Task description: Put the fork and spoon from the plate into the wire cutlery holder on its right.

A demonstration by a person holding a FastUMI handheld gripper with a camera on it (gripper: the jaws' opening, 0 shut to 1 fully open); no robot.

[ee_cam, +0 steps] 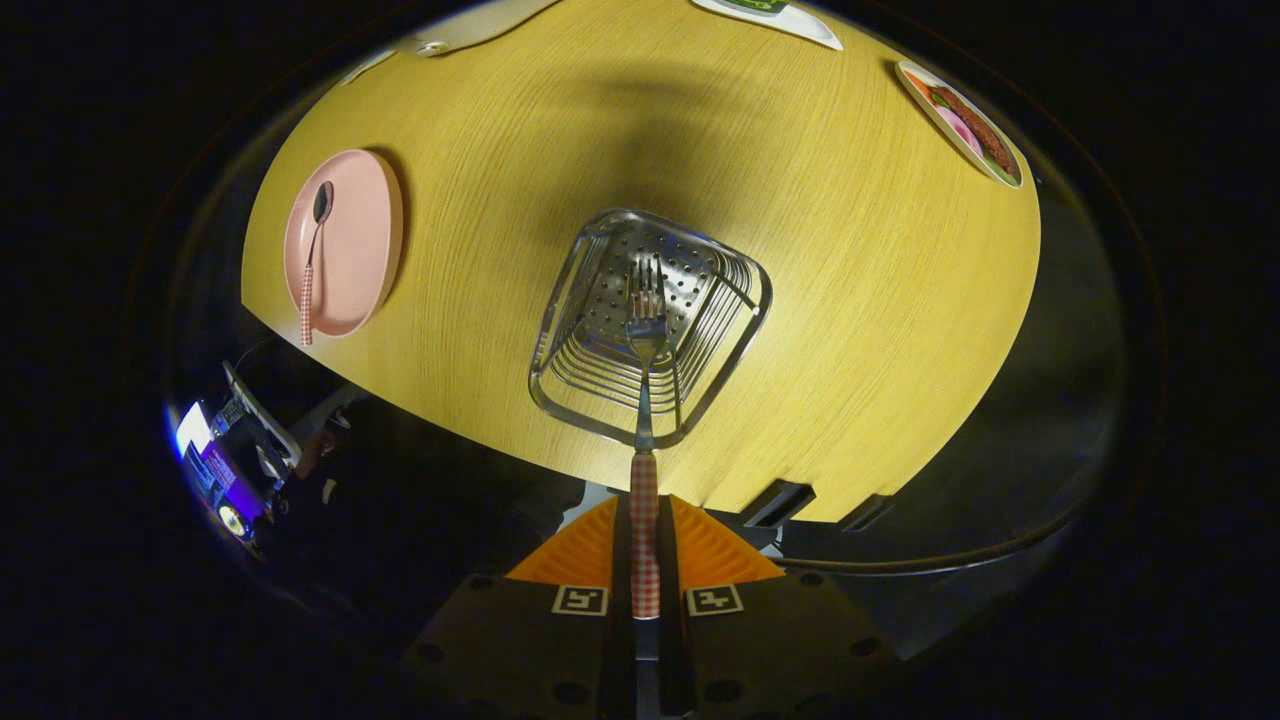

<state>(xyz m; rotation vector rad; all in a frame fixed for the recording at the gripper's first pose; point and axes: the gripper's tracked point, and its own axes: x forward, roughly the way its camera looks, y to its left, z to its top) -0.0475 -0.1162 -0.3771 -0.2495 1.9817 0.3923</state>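
My gripper [644, 545] is shut on the fork [645, 400], its orange fingers [580, 552] pressing the red-checked handle from both sides. The fork points straight ahead, tines down over the open top of the wire cutlery holder [560, 330], which stands on the yellow wooden table just beyond the fingers. The tines sit within the holder's mouth, above its perforated bottom. Far to the left of the holder lies the pink plate [365, 235], with the spoon [313, 260] resting on it, its checked handle reaching past the plate's near rim.
The table's near edge [450, 420] runs just under the holder. A white dish with food [962, 120] sits at the far right edge and another white item [780, 15] at the far edge. Equipment with a lit screen [215, 450] lies below the table on the left.
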